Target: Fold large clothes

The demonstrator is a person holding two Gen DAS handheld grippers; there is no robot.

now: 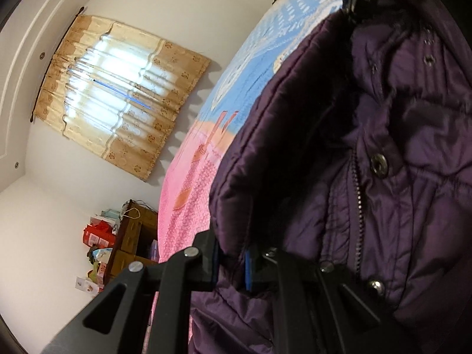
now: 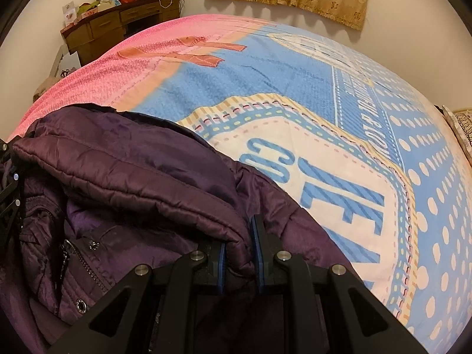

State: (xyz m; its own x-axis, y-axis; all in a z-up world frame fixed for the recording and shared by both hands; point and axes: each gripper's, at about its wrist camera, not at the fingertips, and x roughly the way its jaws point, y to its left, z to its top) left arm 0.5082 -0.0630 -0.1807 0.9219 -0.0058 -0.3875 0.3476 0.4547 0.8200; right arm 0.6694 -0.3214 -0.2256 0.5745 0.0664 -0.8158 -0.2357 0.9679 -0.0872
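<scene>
Left gripper (image 1: 231,268) pinching a quilted edge of the purple puffer jacket (image 1: 368,177); right gripper (image 2: 239,262) pinching another padded fold. Jacket bunched over the patterned bedspread (image 2: 324,103). Risk: slick, bulky padding slipping out, or uneven pulls twisting the fold.

- The quilted jacket (image 2: 124,177) is dark purple.
- The bed cover (image 2: 295,94) is pink and blue, with cream dots.
- The curtain (image 1: 118,94) is golden with flowers.

Left claw (image 1: 231,268) pinches purple jacket (image 1: 368,177) fabric above the bedspread (image 1: 188,183).
</scene>
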